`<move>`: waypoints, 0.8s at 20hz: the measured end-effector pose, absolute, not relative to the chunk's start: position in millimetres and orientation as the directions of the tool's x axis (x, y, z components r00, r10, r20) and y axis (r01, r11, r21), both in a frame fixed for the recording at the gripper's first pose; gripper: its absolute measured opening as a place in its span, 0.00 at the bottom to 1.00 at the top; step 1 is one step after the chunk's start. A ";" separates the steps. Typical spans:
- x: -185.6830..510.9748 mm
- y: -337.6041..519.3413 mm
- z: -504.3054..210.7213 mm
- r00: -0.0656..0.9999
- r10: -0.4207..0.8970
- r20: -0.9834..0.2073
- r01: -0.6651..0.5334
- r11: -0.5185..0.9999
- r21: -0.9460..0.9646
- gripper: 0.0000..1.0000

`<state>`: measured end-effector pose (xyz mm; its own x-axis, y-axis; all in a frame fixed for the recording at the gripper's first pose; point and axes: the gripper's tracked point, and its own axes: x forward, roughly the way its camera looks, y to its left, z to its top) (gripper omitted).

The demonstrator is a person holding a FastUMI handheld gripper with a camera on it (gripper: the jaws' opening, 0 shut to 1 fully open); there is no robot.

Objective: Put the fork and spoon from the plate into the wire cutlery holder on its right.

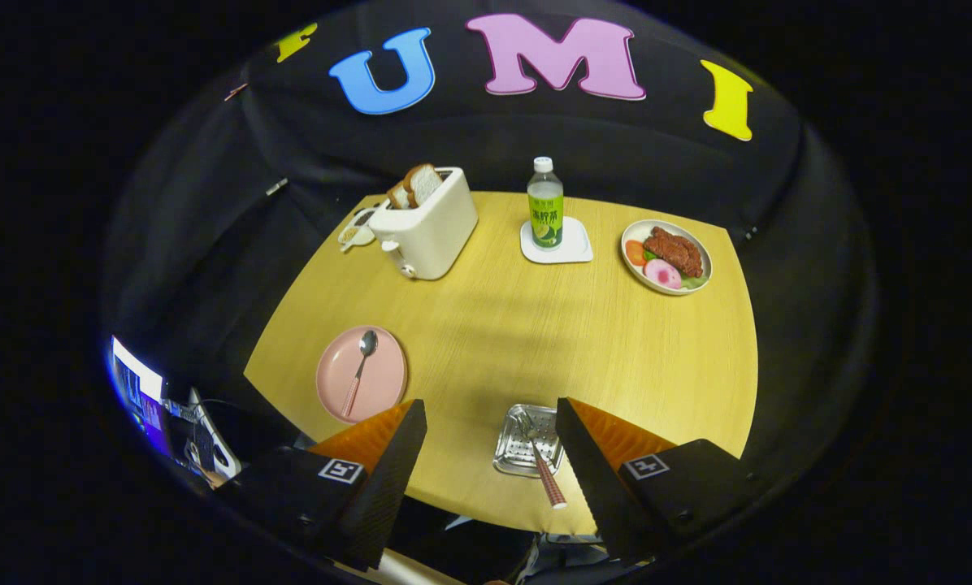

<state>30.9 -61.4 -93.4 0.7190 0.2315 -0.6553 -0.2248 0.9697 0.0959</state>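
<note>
Your gripper [490, 431] hovers with jaws wide apart, gripping nothing. The fork [539, 463] sits in the wire cutlery holder [527, 443] at the bench's near edge; the spoon [360, 370] lies on the pink plate [362, 375] near the left edge.

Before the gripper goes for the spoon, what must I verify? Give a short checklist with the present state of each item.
1. Gripper open, holding nothing: ok.
2. Fork already in the cutlery holder: ok.
3. Spoon lying alone on the pink plate: ok.
4. Gripper lined up with the spoon: not ok, the spoon lies left of the fingers.
5. Room in the holder beside the fork: cannot tell.
</note>
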 end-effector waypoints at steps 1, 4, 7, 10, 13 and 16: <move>32.6 -53.1 -92.7 0.743 0.225 -0.630 -0.222 0.971 0.085 0.99; 29.3 -15.9 -97.3 0.773 0.240 -0.587 -0.249 0.966 0.068 0.99; 27.5 31.1 -109.0 0.776 0.266 -0.572 -0.298 0.954 0.039 0.99; 22.7 87.2 -131.6 0.740 0.314 -0.596 -0.366 0.930 0.035 0.99; 29.8 137.1 -155.9 0.700 0.347 -0.624 -0.414 0.909 0.041 0.99; 40.4 177.6 -181.6 0.664 0.365 -0.652 -0.443 0.895 0.050 0.99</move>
<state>40.4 177.6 -181.6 0.6644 0.3651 -0.6521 -0.4429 0.8952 0.0500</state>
